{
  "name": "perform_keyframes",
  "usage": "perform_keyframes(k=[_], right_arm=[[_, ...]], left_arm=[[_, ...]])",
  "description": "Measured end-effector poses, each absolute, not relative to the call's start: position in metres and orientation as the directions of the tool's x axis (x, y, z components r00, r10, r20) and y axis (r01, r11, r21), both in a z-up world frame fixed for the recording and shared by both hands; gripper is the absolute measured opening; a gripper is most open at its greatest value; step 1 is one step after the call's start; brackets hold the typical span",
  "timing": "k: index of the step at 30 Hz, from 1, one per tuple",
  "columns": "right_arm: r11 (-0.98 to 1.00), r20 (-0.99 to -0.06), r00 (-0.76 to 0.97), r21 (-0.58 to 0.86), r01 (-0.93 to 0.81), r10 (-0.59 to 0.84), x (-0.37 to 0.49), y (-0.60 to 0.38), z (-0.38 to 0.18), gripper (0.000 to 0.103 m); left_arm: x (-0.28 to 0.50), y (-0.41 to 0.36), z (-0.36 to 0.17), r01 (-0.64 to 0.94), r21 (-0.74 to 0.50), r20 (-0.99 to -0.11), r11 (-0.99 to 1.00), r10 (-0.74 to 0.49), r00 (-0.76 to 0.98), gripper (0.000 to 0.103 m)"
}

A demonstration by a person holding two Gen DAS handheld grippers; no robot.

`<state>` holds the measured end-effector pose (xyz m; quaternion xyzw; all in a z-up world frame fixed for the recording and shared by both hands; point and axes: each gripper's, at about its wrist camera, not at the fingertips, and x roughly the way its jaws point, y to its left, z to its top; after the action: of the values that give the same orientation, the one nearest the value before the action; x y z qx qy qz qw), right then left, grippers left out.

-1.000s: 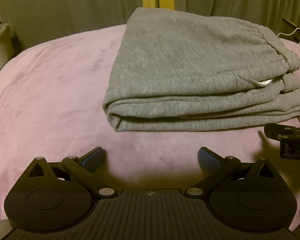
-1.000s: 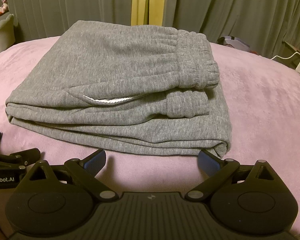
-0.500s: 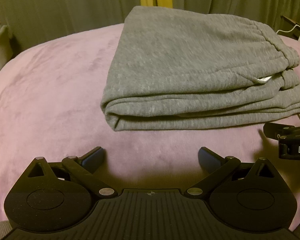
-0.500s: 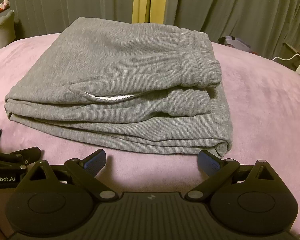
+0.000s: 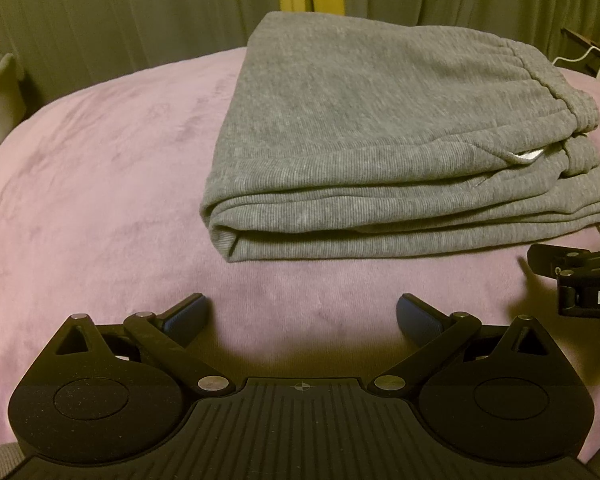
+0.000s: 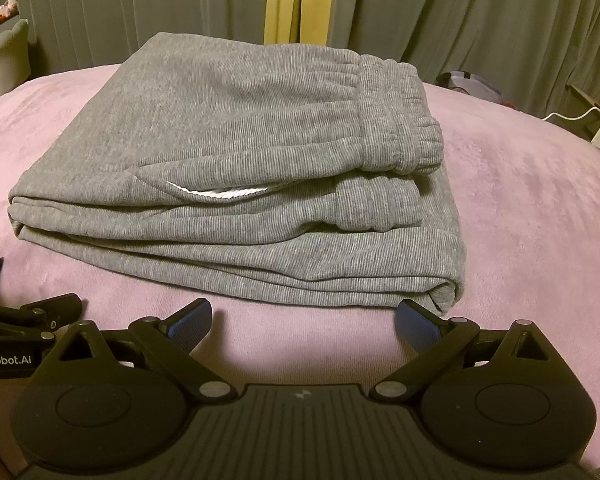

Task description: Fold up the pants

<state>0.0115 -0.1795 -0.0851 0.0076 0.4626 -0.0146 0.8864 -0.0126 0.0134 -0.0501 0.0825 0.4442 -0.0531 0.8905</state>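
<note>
Grey sweatpants point(image 5: 360, 140) lie folded in a thick stack on the pink bed cover point(image 5: 100, 184), waistband to the right; they also show in the right wrist view point(image 6: 240, 160), with a white drawstring point(image 6: 216, 193) peeking from a pocket fold. My left gripper point(image 5: 302, 314) is open and empty, a short way in front of the stack's near left corner. My right gripper point(image 6: 304, 318) is open and empty, just in front of the stack's near edge, its right pad close to the right corner.
Grey curtains point(image 6: 460, 12) with a yellow strip hang behind the bed. A white cable point(image 6: 572, 114) and small items lie at the far right. The other gripper's side shows at each view's edge point(image 5: 580, 280).
Both views have shifted slightly; the pants sit a little lower and larger in frame. The pants and both open grippers are otherwise unchanged.
</note>
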Motion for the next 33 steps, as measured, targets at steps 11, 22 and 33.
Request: perform_keyframes(k=[11,22,33], right_arm=[[0.999,-0.820,0.571,0.000,0.032,-0.018,0.0125,-0.1799,-0.0852,0.099],[0.999,-0.821,0.570,-0.002,0.033,-0.021,0.0112,-0.1792,-0.0851,0.099],[1.000,-0.822,0.568,-0.002,0.031,-0.020,0.0113,-0.1794,-0.0853,0.099]], left_arm=[[-0.0129,0.0131,-0.0509,0.170,0.102,-0.800,0.980,-0.020,0.600,0.103],[-0.0127,0.0124,-0.0512,0.173,0.108,-0.799,0.979,-0.018,0.601,0.103],[-0.0128,0.0117,-0.0516,0.174,0.112,-0.799,0.978,-0.016,0.601,0.103]])
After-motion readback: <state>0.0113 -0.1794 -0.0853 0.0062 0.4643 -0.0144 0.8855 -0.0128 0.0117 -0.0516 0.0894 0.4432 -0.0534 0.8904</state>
